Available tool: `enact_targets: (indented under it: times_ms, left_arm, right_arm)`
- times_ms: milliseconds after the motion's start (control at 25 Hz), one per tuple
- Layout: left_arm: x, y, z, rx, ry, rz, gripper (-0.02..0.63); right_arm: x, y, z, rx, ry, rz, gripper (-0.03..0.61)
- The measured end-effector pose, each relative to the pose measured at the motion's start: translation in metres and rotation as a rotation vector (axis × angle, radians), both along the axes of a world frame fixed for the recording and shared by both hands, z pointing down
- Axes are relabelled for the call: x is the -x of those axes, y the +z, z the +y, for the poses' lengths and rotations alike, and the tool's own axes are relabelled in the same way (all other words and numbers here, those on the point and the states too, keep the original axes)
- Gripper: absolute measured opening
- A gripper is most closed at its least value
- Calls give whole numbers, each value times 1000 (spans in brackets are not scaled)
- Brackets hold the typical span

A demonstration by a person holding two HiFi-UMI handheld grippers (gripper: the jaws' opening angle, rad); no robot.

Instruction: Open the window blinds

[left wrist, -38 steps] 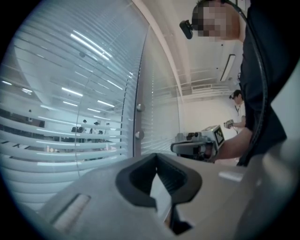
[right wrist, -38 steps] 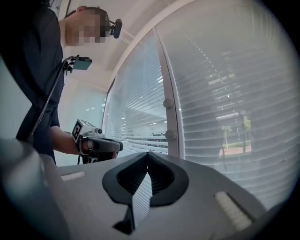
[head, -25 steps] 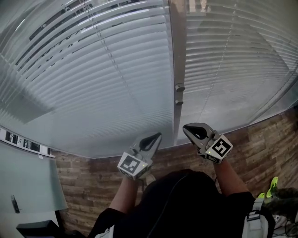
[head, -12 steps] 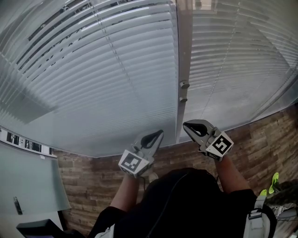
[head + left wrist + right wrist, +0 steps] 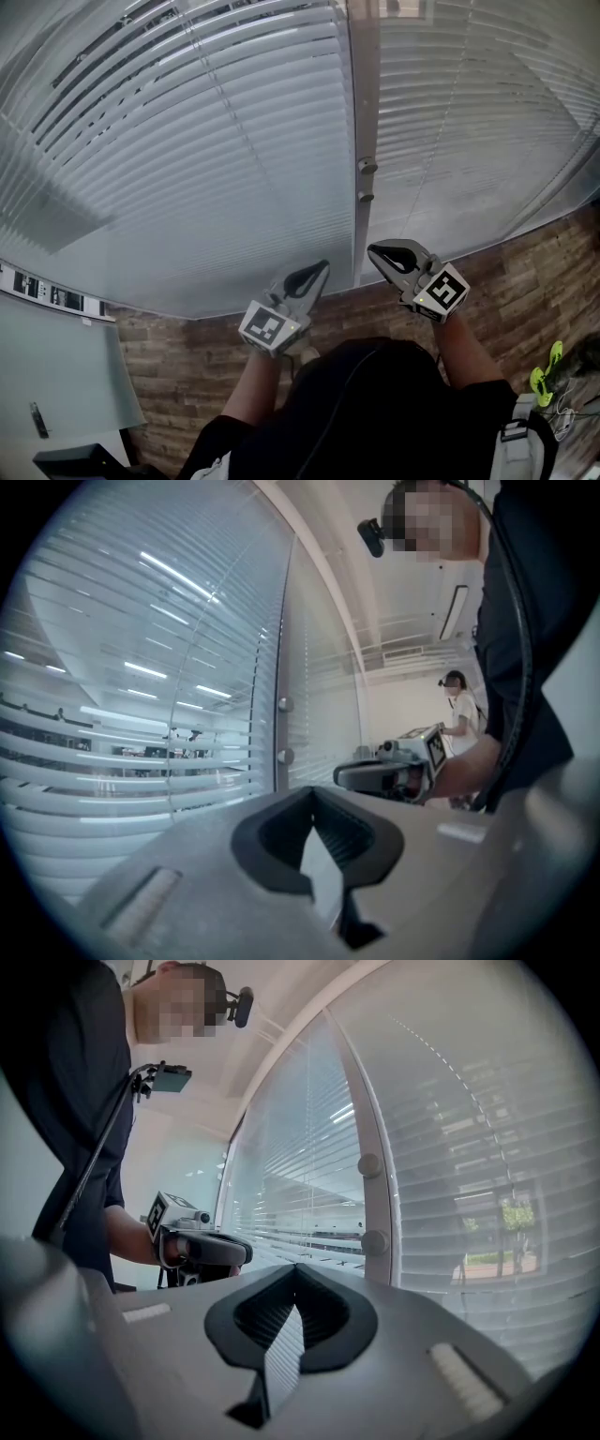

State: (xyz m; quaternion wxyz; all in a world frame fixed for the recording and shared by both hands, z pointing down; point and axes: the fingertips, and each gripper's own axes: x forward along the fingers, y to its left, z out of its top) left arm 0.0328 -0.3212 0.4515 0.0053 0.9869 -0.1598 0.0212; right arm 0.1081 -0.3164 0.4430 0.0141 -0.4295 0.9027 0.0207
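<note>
White slatted blinds hang shut over two panes, the left panel [image 5: 206, 141] and the right panel [image 5: 459, 112], parted by a grey upright frame [image 5: 362, 103] that bears two round knobs [image 5: 367, 167]. My left gripper [image 5: 322, 268] points at the bottom of the left panel, shut on nothing. My right gripper [image 5: 372, 250] is just right of the frame's foot, also shut and empty. Neither touches the slats. The left gripper view shows its jaws [image 5: 314, 791] closed, with the knobs [image 5: 285, 704] ahead. The right gripper view shows the same [image 5: 296, 1267], with the knobs [image 5: 369, 1165] close by.
Below the blinds runs a brown brick-patterned surface [image 5: 187, 366]. A pale glass board [image 5: 56, 375] stands at the lower left. Something bright green [image 5: 547, 375] lies at the lower right. Another person [image 5: 459, 705] stands far off in the left gripper view.
The head view has shifted slightly. Both grippers stay shut in nearly the same places below the blinds.
</note>
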Motion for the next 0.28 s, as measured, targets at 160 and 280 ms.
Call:
enact_targets:
  times_ms: [160,280]
  left_arm:
    - [-2,0,1,-26,0,9,5]
    - [-3,2,3,-47,2,18,5]
  right_arm:
    - [-1,0,5,8,-1,6,5]
    - [-3,-5,6,-13,9,15,5]
